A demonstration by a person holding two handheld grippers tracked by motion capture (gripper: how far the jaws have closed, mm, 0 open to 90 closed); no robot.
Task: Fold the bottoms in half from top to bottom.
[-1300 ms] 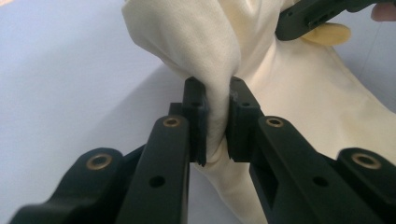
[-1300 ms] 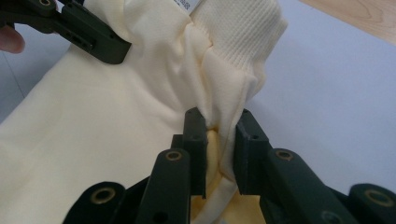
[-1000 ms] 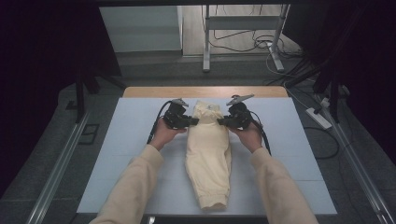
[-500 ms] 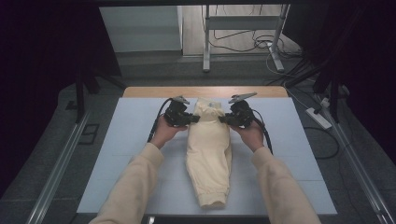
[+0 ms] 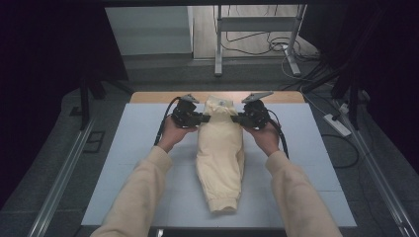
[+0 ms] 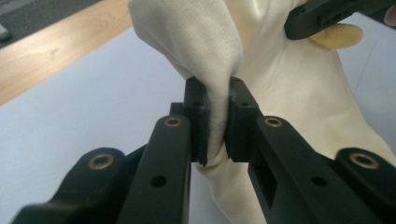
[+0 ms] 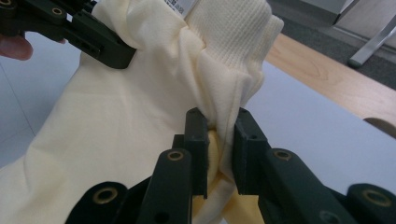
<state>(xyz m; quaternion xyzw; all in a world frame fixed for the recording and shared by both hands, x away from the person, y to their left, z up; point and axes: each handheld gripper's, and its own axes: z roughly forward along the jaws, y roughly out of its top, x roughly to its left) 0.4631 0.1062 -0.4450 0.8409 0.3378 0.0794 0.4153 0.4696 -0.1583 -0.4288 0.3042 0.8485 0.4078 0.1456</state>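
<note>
High view is showing the left gripper (image 5: pixel 201 118) and the right gripper (image 5: pixel 236 118) each pinching one side of the cream garment (image 5: pixel 220 163) at its far end; the near end is lying on the counter (image 5: pixel 123 163). Both pairs of fingers are clamping bunched cloth between them. I judge that lifting both sides evenly is keeping the cloth from slipping out.

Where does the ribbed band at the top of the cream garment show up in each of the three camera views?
High view: the ribbed band sits at the far end of the cream garment, between the left gripper and right gripper.
Left gripper view: I cannot tell the band from the bunched cloth.
Right gripper view: top centre, above the jaws.
Shared landmark: the wooden table edge.
</note>
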